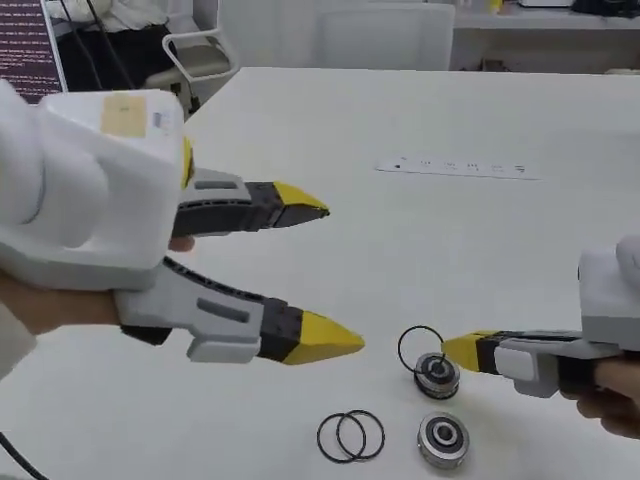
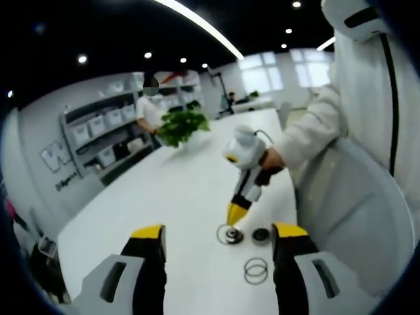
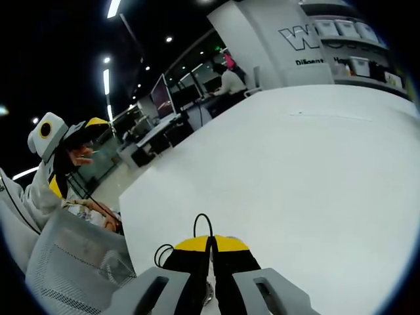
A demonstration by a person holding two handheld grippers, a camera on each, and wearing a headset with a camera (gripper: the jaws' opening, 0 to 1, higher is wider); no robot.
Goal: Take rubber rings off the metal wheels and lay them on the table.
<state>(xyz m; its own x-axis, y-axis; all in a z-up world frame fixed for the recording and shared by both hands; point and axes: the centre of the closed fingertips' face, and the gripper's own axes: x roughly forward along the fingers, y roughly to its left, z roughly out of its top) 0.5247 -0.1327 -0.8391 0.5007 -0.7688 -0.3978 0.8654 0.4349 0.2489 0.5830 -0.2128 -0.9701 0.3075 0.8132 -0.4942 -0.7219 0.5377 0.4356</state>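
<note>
Loose rings: two black rubber rings [image 1: 337,437] lie flat and overlapping on the white table [image 1: 420,230], nearest the viewer
Near wheel: a metal wheel [image 1: 443,441] lies flat just right of them, axle pointing up
Second wheel: the second wheel [image 1: 437,374] lies flat just behind the first, axle up
Ring on wheel: a black ring [image 1: 400,348] loops out from the second wheel's far-left side
Right gripper: the right gripper [image 1: 452,350] reaches in from the right, long axis level and pointing left, its yellow tips clenched on the black ring at the wheel's edge
Left gripper: the left gripper [image 1: 342,277] hangs above the table, well apart from the wheels, pointing right, jaws spread wide and grasping nothing
Table marking: a pale strip [image 1: 455,168] with small marks lies farther back, too small to read
Wall writing: a large "W" [image 3: 292,33] with a smaller, blurred line beneath
</note>
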